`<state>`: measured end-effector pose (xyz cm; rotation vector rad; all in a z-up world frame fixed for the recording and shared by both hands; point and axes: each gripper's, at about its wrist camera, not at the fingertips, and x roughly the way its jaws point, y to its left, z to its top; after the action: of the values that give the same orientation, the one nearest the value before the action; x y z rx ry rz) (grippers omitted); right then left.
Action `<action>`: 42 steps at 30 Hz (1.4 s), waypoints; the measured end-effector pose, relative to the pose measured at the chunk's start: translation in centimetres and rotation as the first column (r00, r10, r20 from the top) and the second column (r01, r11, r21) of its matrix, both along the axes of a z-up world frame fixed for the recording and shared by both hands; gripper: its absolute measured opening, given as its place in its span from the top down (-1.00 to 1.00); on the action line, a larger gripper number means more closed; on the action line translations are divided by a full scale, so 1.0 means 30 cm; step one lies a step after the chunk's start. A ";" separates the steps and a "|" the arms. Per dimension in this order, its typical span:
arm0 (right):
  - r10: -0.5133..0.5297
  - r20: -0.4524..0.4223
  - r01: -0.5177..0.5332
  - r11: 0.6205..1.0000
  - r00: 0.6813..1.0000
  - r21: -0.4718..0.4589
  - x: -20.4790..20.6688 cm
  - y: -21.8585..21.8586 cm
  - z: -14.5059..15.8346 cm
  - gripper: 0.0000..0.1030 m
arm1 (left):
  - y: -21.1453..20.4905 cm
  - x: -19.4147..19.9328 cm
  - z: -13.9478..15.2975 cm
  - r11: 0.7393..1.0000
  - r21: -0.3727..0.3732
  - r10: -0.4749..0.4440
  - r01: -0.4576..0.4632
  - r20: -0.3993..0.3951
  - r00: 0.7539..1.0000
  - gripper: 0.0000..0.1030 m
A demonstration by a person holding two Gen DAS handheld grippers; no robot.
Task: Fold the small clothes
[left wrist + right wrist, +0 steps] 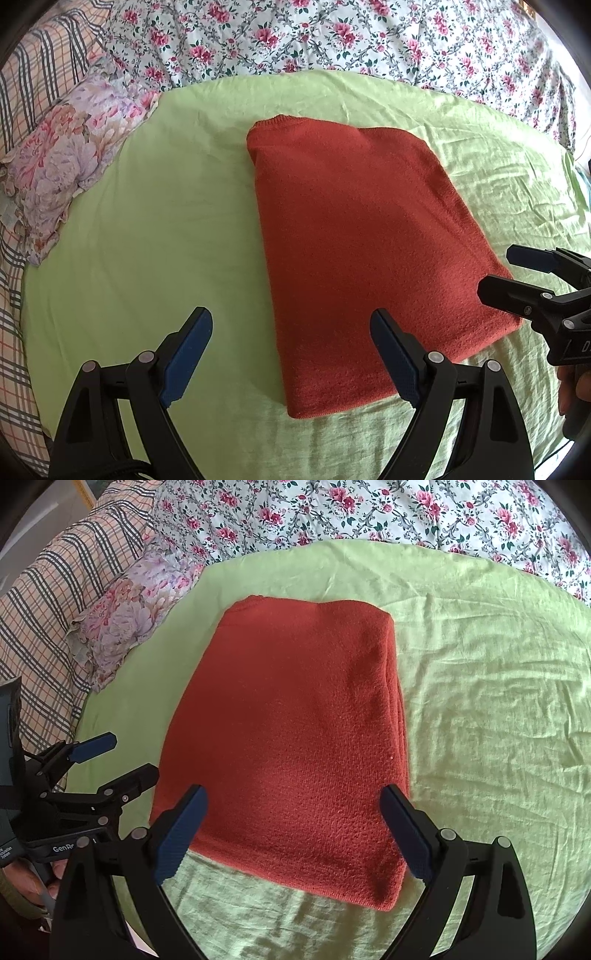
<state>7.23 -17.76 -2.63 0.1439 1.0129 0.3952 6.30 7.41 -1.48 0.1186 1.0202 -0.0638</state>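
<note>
Sweater: rust-red knit sweater (291,731) lies folded on green sheet (480,701).
Left gripper (291,343): spread wide, empty.
Right gripper (295,812): spread wide, empty.

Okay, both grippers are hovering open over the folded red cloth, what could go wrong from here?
1. The red cloth lies on a wrinkled green sheet; a low pinch may grab the sheet too.
2. Its right edge shows stacked layers; the right gripper might lift only the top one.
3. The left gripper sits close; they could collide.

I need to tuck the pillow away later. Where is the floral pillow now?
In both wrist views the floral pillow lies at the left edge of the green sheet, beside the plaid bedding.
</note>
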 end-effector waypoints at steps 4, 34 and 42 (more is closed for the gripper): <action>-0.004 -0.006 0.004 1.000 1.000 0.000 0.009 -0.006 -0.006 -0.83 | 0.003 0.006 -0.006 1.000 -0.001 0.000 0.000 -0.005 1.000 -0.71; -0.002 -0.032 0.001 1.000 0.999 -0.004 0.032 0.010 -0.027 -0.83 | 0.004 0.030 -0.021 1.000 -0.002 0.003 -0.003 -0.019 1.000 -0.73; -0.001 -0.031 0.001 1.000 1.000 -0.004 0.032 0.009 -0.024 -0.83 | 0.005 0.031 -0.019 1.000 -0.001 0.003 -0.003 -0.019 1.000 -0.73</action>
<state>8.20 -17.49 -3.36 0.1475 1.0440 0.3916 7.24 7.55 -2.06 0.1159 1.0392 -0.0627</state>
